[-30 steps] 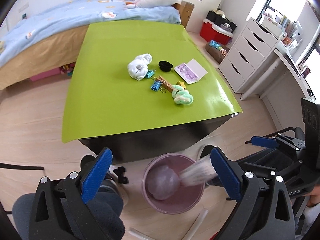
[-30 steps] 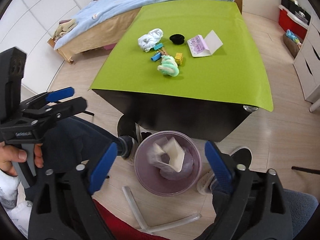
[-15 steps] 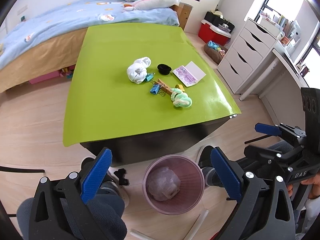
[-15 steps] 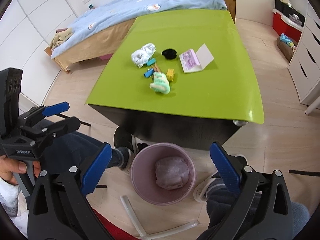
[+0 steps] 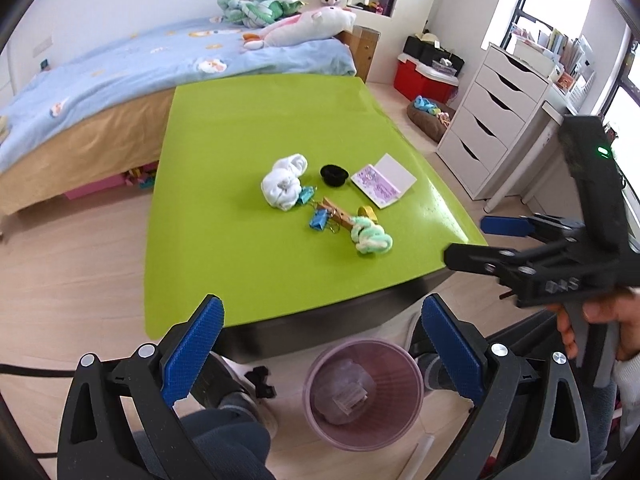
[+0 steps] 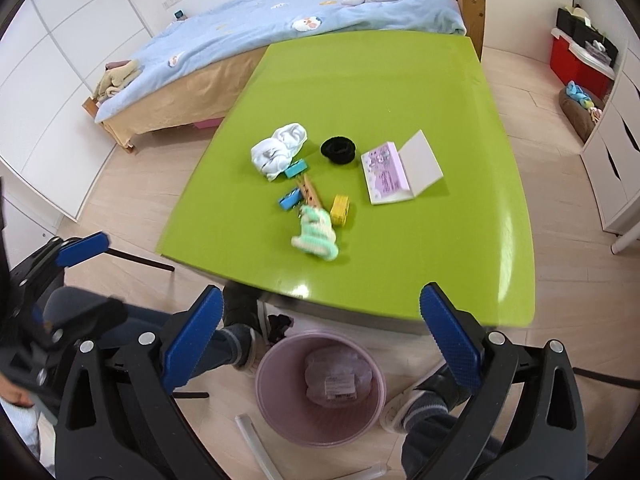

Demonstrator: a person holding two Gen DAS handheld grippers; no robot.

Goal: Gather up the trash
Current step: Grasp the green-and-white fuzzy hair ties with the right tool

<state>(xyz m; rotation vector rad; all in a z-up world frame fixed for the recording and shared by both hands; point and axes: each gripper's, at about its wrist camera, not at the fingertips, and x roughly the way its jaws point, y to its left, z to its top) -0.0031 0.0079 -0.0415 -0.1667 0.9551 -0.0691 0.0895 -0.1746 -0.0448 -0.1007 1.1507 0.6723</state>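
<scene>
Green table [image 6: 400, 92] edge above pink bin [image 6: 276, 400]

The left gripper [image 5: 320, 348] hangs wide apart above the floor, empty, its blue pads framing a pink waste bin [image 5: 362, 394] with crumpled wrapping inside. Off to one side the right gripper [image 5: 476, 242], also spread, reaches over the corner of the green tabletop [image 5: 224, 248]. On the tabletop lie a white sock [image 5: 282, 186], a black cap [image 5: 333, 175], an open card [image 5: 383, 185], blue binder clips [image 5: 319, 219] and a green-white sock [image 5: 370, 236].
</scene>
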